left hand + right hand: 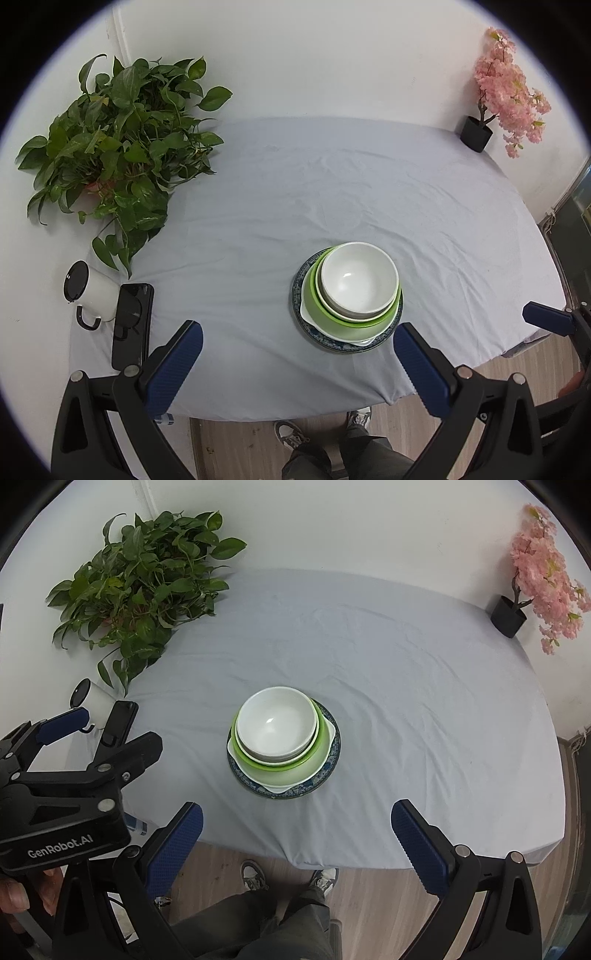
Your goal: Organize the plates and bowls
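On the grey cloth [258, 206] sits my stack: white bowl [359, 277], green bowl [347, 325], patterned plate [306, 328]; left gripper [295, 363] and right gripper [295, 840] both gape wide, empty.

My left claw [298, 363] and right claw [297, 840] are matt black plastic with shiny metal rivets, and my pads [173, 369] are blue rubber with a fine ridged grain. The cloth [332, 192] under the stack is soft, matt grey fabric, creased. The white bowl [359, 280] looks smooth and glossy, glazed like ceramic; the green bowl [347, 326] has a duller, plastic-like sheen. The plate [325, 341] rim is glossy and patterned. The phone [132, 325] face is mirror-slick glass. The mug [90, 291] looks like enamel. The floor [369, 886] looks like wood grain.
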A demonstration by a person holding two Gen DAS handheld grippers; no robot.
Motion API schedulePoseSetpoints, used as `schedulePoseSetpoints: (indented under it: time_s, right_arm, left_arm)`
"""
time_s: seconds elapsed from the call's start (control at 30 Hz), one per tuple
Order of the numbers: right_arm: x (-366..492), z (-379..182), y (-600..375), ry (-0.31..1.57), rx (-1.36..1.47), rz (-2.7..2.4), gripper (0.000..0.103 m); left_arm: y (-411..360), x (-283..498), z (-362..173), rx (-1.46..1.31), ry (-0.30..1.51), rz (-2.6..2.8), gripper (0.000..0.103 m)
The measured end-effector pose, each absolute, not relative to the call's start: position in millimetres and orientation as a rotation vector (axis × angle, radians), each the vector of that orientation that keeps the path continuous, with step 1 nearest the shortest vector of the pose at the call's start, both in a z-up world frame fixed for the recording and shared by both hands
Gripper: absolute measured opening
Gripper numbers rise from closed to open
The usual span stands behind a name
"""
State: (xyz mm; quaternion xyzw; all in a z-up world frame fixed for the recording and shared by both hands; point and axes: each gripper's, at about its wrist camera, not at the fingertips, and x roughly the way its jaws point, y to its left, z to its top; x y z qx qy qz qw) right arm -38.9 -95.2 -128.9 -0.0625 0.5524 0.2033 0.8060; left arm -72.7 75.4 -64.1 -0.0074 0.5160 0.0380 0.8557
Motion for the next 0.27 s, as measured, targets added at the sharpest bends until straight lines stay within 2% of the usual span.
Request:
schedulePoseSetpoints:
  time_s: [0.27]
  right_arm:
    - [-27.2,-146.9,-104.5,1.186,-0.147,0.491,0.103]
  left_arm:
    - [61.9,-71.2,-67.7,-0.037,1.061,0.155,0.102]
